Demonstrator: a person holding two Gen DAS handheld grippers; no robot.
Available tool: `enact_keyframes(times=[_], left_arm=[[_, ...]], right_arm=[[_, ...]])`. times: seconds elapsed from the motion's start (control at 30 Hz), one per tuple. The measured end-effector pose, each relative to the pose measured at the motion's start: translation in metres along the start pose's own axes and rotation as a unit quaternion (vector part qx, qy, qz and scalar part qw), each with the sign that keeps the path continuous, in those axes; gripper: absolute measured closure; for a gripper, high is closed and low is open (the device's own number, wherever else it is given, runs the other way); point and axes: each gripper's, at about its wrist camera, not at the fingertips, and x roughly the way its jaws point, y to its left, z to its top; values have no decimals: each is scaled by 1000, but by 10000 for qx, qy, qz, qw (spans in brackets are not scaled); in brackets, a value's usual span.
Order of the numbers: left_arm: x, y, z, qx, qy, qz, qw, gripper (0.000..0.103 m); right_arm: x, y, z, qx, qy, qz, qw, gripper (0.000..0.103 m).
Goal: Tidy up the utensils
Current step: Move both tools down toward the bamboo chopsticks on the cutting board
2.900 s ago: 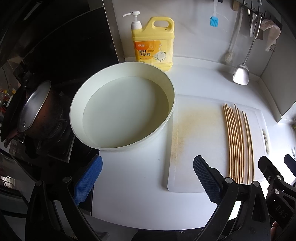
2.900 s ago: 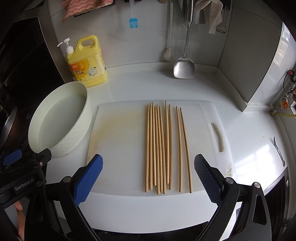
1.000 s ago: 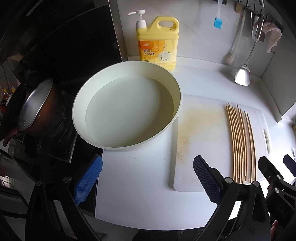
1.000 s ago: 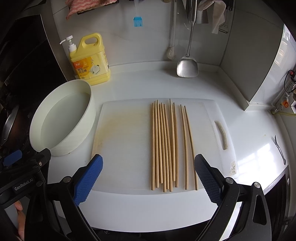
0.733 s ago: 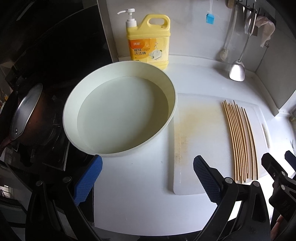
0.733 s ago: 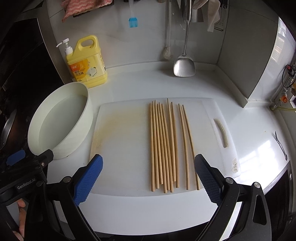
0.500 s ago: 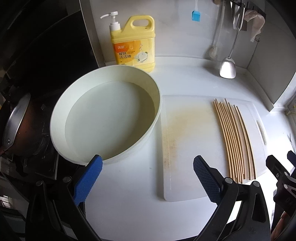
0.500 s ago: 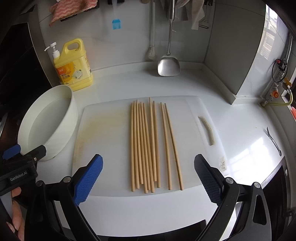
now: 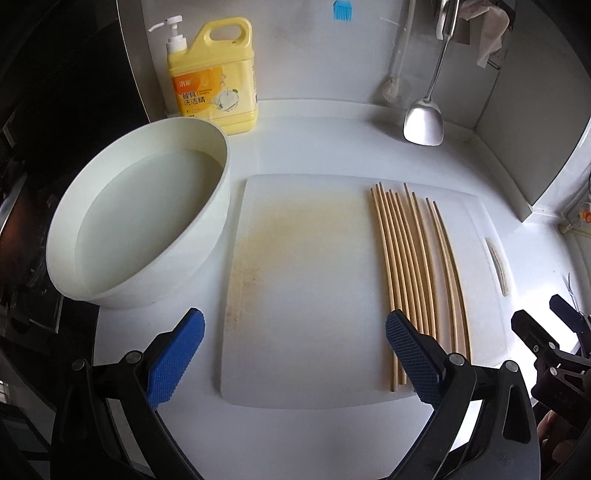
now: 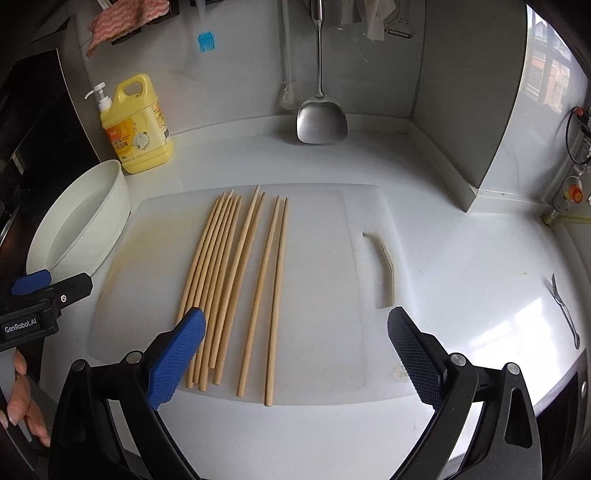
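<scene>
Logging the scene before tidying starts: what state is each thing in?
chopsticks: lying side by side on the cutting board
basin: holds water
detergent jug: upright
spatula: hanging
left gripper: open, empty
right gripper: open, empty

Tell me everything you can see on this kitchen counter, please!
chopsticks: about ten (bunched, hard to count), light wood, lying side by side on the board
cutting board: one, white with a yellowish stain, middle of the counter
basin: one, white, holding water, left of the board
detergent bottle: one, yellow with a white pump, against the wall behind the basin
spatula: one, metal, hanging on the back wall
small brush: one, blue, on the wall
cloth: one, pink, hanging top left
small utensil: one, metal, far right of the counter
left claw: black with blue pads, open, empty
right claw: same, open, empty
hand: one, gripping the left claw's handle
</scene>
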Motion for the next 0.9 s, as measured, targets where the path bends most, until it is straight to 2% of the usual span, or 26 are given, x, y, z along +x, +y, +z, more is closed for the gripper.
enact_keyframes(times=[0.13,0.33,0.6,0.73,0.9], left_arm=[[12,-11,-1,-34,21,34,10000,6],[34,-25,-5,230,-227,114,9994,6],[54,-29,-1,225,-466,-200,9985,6],[62,-30,-1,226,-527,-207,9981,6],[68,-34,-2,284,-510,-207,9981,6]], right_arm=[[20,-9,0,-53,79,23,10000,9],[45,-7,-3,7,-36,-161,9999,9],[65,-2,-3,16,-197,-434,9989,9],[73,-1,-5,-28,-180,-613,9980,9],[77,-1,-7,-54,-155,-635,9978,9]])
